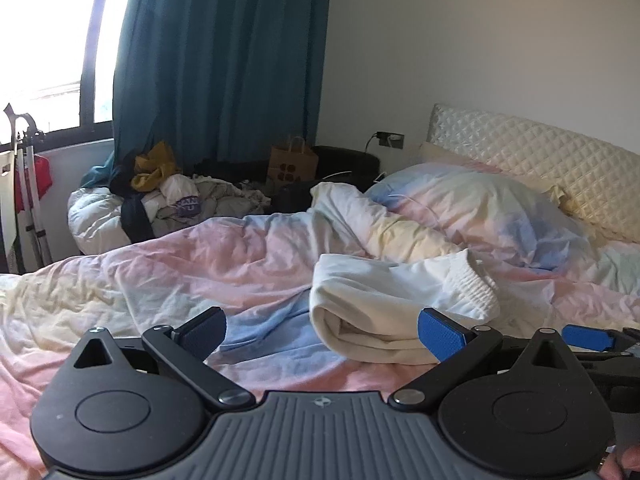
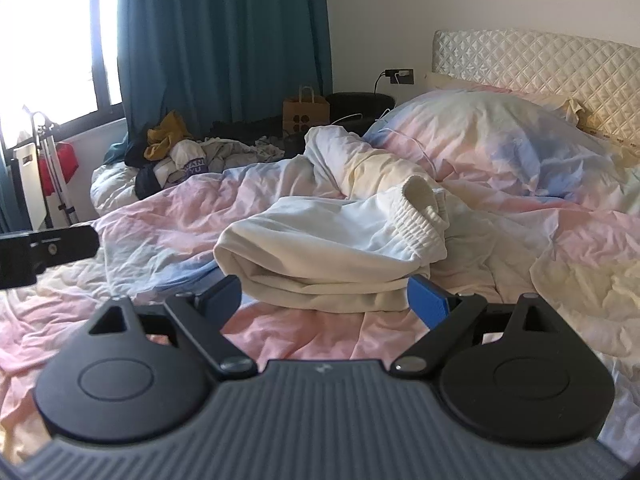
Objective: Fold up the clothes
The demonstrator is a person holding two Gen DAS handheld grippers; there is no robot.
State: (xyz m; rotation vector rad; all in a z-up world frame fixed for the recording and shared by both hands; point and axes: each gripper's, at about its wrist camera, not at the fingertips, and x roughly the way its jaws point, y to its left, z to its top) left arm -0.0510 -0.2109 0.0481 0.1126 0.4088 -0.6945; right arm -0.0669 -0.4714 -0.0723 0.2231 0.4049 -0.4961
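Note:
A folded white garment with an elastic waistband [image 1: 396,300] lies on the pastel duvet [image 1: 200,264]; it also shows in the right wrist view [image 2: 332,252], with the duvet [image 2: 560,240] around it. My left gripper [image 1: 324,332] is open and empty, low over the duvet, just in front and left of the garment. My right gripper [image 2: 324,296] is open and empty, its fingertips right at the garment's near folded edge. The right gripper's blue pad [image 1: 588,338] shows at the right of the left wrist view. The left gripper's body [image 2: 44,248] shows at the left of the right wrist view.
A pile of unfolded clothes [image 1: 168,192] lies on a white cushion beyond the bed, by the teal curtain [image 1: 224,60]. A pillow [image 2: 500,140] and quilted headboard [image 2: 540,68] stand at the right. A paper bag [image 2: 306,114] sits at the back.

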